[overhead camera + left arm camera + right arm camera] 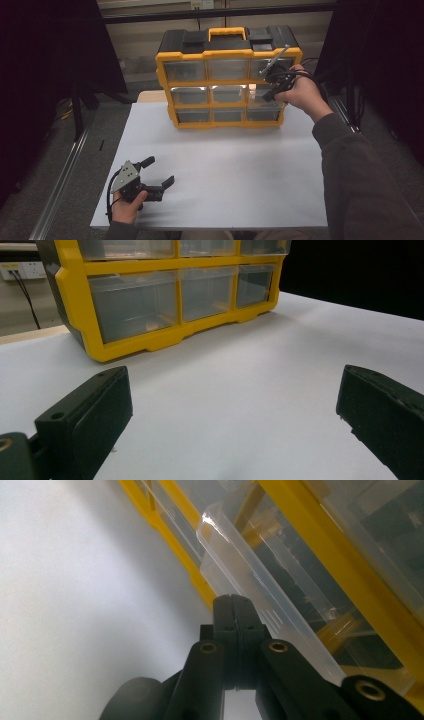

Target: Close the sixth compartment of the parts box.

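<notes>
High view: a yellow-and-black plastic organizer cabinet with nine clear drawers stands upright at the far edge of the white worktop. The right gripper is up against its right column, at the middle-right clear drawer. The left gripper rests near the worktop's near-left corner, well apart from the cabinet.
Left gripper view: its jaws are spread wide over bare worktop with nothing between them; the cabinet's lower drawer rows lie ahead.
Right gripper view: its jaws are pressed together at the clear drawer's protruding lip; whether they pinch the lip or only lie beside it, I cannot tell.
Handling: the drawer looks light, stiff, smooth and probably slippery, its thin plastic likely to crack under hard squeezing.
Hold: the front lip, near its middle, pulled straight out; the light cabinet may slide.
</notes>
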Demonstrator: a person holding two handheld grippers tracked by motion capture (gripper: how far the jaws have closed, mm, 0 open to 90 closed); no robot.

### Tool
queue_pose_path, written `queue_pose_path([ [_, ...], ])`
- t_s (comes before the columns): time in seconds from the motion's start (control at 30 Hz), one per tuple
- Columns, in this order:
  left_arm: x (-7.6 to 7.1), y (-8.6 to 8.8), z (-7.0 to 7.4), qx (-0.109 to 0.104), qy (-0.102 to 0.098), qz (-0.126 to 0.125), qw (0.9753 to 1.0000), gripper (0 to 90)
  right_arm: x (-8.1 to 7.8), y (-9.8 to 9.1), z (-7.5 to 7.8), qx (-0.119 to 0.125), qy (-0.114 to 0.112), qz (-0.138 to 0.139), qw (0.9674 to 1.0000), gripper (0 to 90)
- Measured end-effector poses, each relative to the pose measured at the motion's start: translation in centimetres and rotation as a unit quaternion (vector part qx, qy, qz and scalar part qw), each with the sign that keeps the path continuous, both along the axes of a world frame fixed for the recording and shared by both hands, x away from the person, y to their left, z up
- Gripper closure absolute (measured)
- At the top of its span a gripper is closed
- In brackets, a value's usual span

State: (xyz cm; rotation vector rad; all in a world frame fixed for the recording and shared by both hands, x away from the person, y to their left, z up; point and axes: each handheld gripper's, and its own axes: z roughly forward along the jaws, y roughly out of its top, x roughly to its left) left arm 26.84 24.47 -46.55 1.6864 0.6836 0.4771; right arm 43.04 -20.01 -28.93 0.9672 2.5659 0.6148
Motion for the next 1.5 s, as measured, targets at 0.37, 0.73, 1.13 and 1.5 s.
queue_pose_path([
  [0.37,0.1,0.1,0.0,0.003,0.001,-0.007,1.0000,1.5,0.4,0.0,-0.2,0.001,-0.006,-0.008,0.9999,90.0],
  [0.73,0.1,-0.1,0.0,-0.004,0.011,-0.016,0.9998,1.5,1.3,-0.3,-0.5,0.006,-0.016,-0.014,0.9998,90.0],
  [1.13,0.1,-0.2,-0.1,-0.001,0.008,-0.010,0.9999,1.5,2.0,-0.6,-0.8,0.015,-0.029,-0.029,0.9991,90.0],
  [1.5,0.1,-0.1,0.0,-0.002,0.012,-0.020,0.9997,1.5,1.1,-0.9,-0.5,0.076,-0.004,-0.034,0.9965,76.9],
])
